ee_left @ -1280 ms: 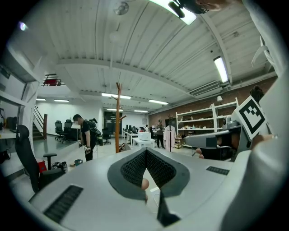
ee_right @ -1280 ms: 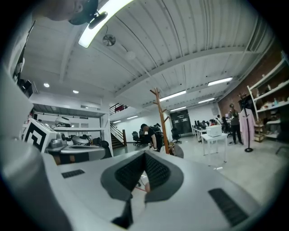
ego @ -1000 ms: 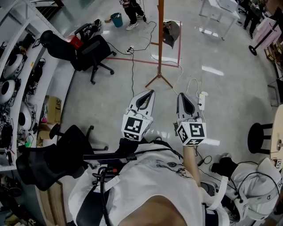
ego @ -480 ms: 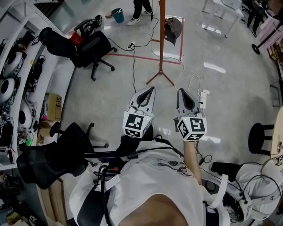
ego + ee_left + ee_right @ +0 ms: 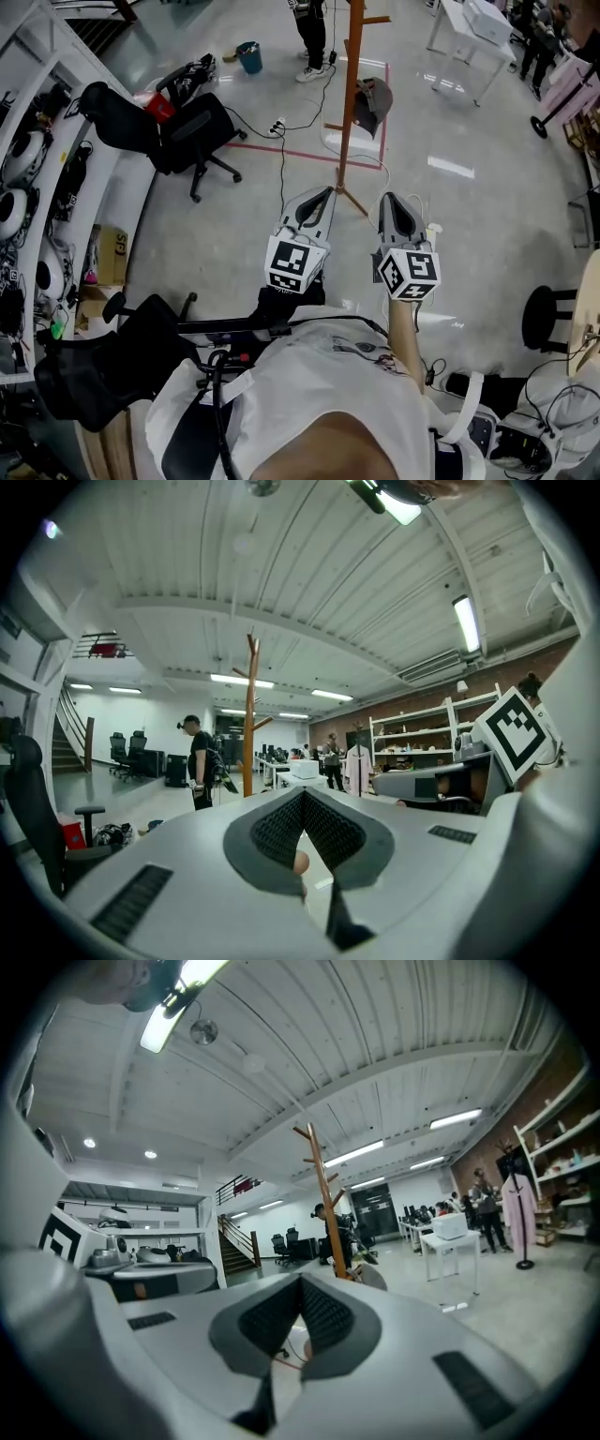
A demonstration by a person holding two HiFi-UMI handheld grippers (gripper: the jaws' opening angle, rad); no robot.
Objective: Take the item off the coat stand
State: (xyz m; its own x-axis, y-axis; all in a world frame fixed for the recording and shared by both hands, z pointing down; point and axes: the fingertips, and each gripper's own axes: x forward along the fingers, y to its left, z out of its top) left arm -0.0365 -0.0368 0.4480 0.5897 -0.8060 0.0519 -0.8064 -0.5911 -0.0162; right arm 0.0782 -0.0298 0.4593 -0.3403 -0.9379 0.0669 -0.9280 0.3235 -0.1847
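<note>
Left gripper (image 5: 322,193), right gripper (image 5: 388,199): side by side, level, both aimed toward coat stand (image 5: 351,94). Jaws of each gripper pressed together, nothing held between them. Item, grey cap (image 5: 372,97): hangs at right side of stand's orange pole, well apart from both grippers, untouched. Person (image 5: 312,23) stands on floor beyond stand. Black office chair (image 5: 192,117) at left of stand. White surface (image 5: 473,19) at upper right.
</note>
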